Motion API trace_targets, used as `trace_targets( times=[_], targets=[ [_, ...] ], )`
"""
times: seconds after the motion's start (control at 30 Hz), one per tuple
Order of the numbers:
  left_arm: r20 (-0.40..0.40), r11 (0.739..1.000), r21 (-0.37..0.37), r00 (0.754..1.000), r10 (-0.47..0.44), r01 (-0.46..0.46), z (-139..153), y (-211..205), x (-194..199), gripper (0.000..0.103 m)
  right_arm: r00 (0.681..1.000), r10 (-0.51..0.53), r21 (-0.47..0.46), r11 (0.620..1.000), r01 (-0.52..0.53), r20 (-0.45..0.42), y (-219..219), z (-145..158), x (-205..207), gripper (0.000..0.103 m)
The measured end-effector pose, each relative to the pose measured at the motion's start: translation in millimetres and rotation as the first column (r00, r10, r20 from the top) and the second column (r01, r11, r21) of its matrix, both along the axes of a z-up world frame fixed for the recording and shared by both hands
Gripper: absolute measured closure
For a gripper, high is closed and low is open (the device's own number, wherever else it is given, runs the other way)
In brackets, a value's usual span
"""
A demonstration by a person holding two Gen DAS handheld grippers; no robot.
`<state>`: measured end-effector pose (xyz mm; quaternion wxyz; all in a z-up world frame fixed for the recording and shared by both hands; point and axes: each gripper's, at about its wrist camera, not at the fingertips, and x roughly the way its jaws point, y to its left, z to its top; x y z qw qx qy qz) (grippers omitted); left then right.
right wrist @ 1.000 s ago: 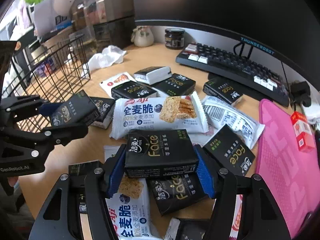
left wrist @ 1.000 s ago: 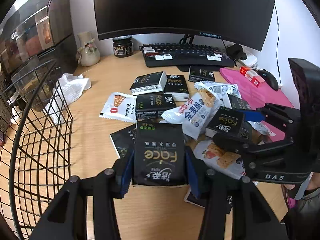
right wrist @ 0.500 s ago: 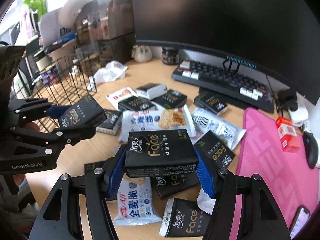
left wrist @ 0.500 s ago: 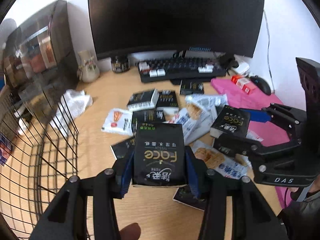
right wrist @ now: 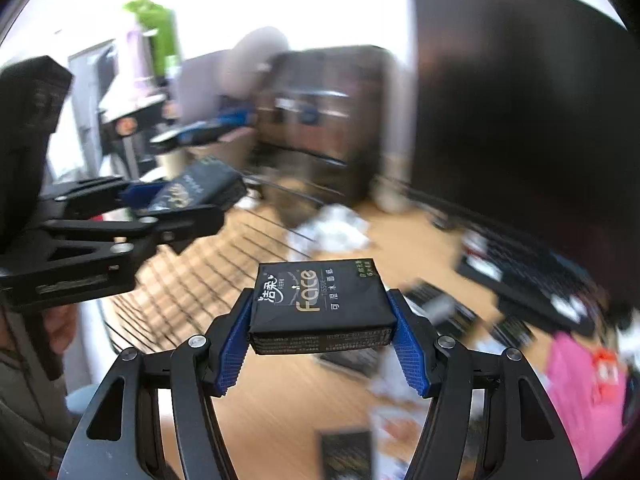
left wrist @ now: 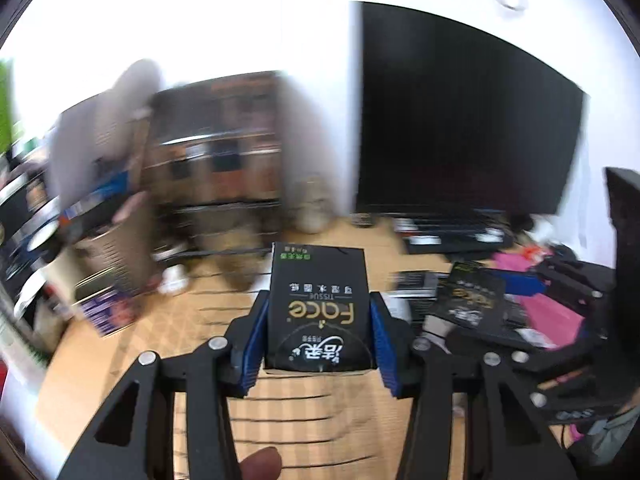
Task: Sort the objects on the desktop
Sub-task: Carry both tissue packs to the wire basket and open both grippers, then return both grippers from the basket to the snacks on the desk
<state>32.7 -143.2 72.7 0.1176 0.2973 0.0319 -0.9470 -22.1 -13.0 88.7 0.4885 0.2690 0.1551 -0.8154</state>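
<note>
My left gripper (left wrist: 318, 322) is shut on a black Face tissue pack (left wrist: 318, 312) and holds it in the air above the black wire basket (left wrist: 320, 420). My right gripper (right wrist: 320, 320) is shut on a second black Face tissue pack (right wrist: 320, 306), raised above the desk next to the basket (right wrist: 188, 280). In the right wrist view the left gripper (right wrist: 180, 200) and its pack (right wrist: 196, 190) are at the left, over the basket. In the left wrist view the right gripper (left wrist: 492, 300) and its pack (left wrist: 468, 300) are at the right. Both views are blurred.
A dark monitor (left wrist: 460, 108) and a keyboard (right wrist: 532, 276) stand at the back. A pink mat (right wrist: 588, 396) lies at the right. More packets (right wrist: 352, 456) and a white crumpled tissue (right wrist: 336, 228) lie on the wooden desk. Storage boxes (left wrist: 216, 160) stand behind the basket.
Both grippers have lifted their tissue packs off the desk and swung left toward the wire basket. The left one is now over the basket.
</note>
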Motion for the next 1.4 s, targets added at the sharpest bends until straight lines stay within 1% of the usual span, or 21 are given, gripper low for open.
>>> trace_targets(
  times=[0.03,0.1,0.23,0.33,0.4,0.47,0.5,0.6,0.67,0.7,0.73,0.9,0.97,1.03,1.1,1.13,1.23,1.3,1.33,1.37,1.4],
  targets=[
    [0.006,0.999,0.003,0.999,0.045,-0.045,-1.9,-17.6,6.1,0.05,0.999,0.038,-0.001,0.999,-0.038,0.004,-19.4,1.6,5.8,0.039],
    [0.014,0.995,0.009,0.995,0.095,-0.096,-3.2,-37.4,14.2,0.05,0.996,0.084,0.001,0.996,-0.084,0.017,-44.3,-0.4,14.7,0.039],
    [0.041,0.987,0.032,0.987,0.157,-0.159,-13.8,-69.8,23.9,0.05,0.989,0.14,0.028,0.99,-0.141,0.039,-86.7,-10.8,28.4,0.039],
    [0.044,0.984,0.044,0.984,0.17,-0.172,-17.5,-79.2,27.9,0.05,0.986,0.158,0.04,0.986,-0.16,0.054,-100.1,-19.9,33.6,0.039],
    [0.034,0.984,0.057,0.986,0.164,-0.166,-17.6,-79.5,31.2,0.05,0.989,0.144,0.057,0.988,-0.145,0.023,-102.5,-23.5,35.2,0.039],
    [0.027,0.985,0.078,0.988,0.151,-0.152,-17.7,-78.7,30.6,0.05,0.993,0.117,0.063,0.991,-0.115,-0.018,-102.1,-24.2,35.1,0.036],
    [0.024,0.986,0.076,0.988,0.15,-0.151,-17.2,-77.1,31.1,0.05,0.994,0.108,0.061,0.993,-0.106,-0.023,-99.9,-24.1,32.9,0.033],
    [0.029,0.987,0.071,0.989,0.144,-0.146,-16.6,-71.3,26.5,0.05,0.995,0.095,0.034,0.995,-0.095,-0.011,-88.0,-20.2,26.1,0.028],
    [0.031,0.987,0.074,0.99,0.139,-0.141,-17.0,-66.9,23.4,0.042,0.997,0.078,0.03,0.997,-0.077,-0.018,-78.7,-18.8,22.8,0.027],
    [0.031,0.988,0.077,0.991,0.13,-0.132,-16.9,-63.9,21.8,0.033,0.997,0.071,0.028,0.997,-0.07,-0.022,-73.6,-18.1,21.7,0.027],
    [0.029,0.989,0.08,0.992,0.12,-0.122,-16.3,-59.5,19.9,0.029,0.998,0.064,0.025,0.998,-0.064,-0.024,-67.6,-17.4,21.0,0.027],
    [0.034,0.995,0.067,0.997,0.07,-0.072,-13.8,-33.0,9.5,0.028,1.0,0.006,0.004,1.0,-0.006,-0.03,-28.8,-12.6,12.7,0.027],
    [0.037,0.997,0.07,0.999,0.025,-0.028,-14.3,-14.2,1.4,0.028,0.999,-0.037,-0.015,0.999,0.037,-0.033,-6.9,-8.7,8.3,0.027],
    [0.043,0.996,0.076,0.998,-0.048,0.045,-15.7,14.0,-10.4,0.028,0.992,-0.12,-0.035,0.992,0.119,-0.033,21.2,-5.7,-0.7,0.027],
    [0.043,0.992,0.078,0.994,-0.103,0.1,-16.4,38.0,-20.8,0.028,0.984,-0.175,-0.025,0.984,0.175,-0.021,41.0,-7.1,-7.9,0.027],
    [0.037,0.989,0.075,0.991,-0.13,0.127,-15.0,52.7,-27.3,0.028,0.979,-0.202,-0.002,0.979,0.202,-0.016,52.3,-9.8,-10.6,0.027],
    [0.004,0.987,0.053,0.989,-0.149,0.148,-7.1,89.6,-46.1,0.028,0.959,-0.283,0.055,0.958,0.283,-0.006,84.3,-21.1,-14.5,0.027],
    [-0.019,0.989,0.038,0.99,-0.14,0.141,-2.0,115.7,-60.4,0.028,0.934,-0.357,0.077,0.932,0.354,0.023,106.2,-32.1,-21.5,0.027],
    [-0.031,0.988,0.039,0.989,-0.147,0.148,-0.4,126.3,-64.5,0.028,0.902,-0.43,0.073,0.901,0.427,0.033,117.8,-37.2,-26.4,0.027],
    [-0.043,0.985,0.039,0.985,-0.168,0.17,1.1,139.9,-68.3,0.028,0.838,-0.544,0.04,0.839,0.543,0.043,135.9,-40.6,-33.0,0.027],
    [-0.049,0.979,0.041,0.979,-0.197,0.199,1.8,153.2,-71.8,0.028,0.763,-0.643,0.003,0.765,0.644,0.068,155.7,-42.0,-41.0,0.027]
  ],
)
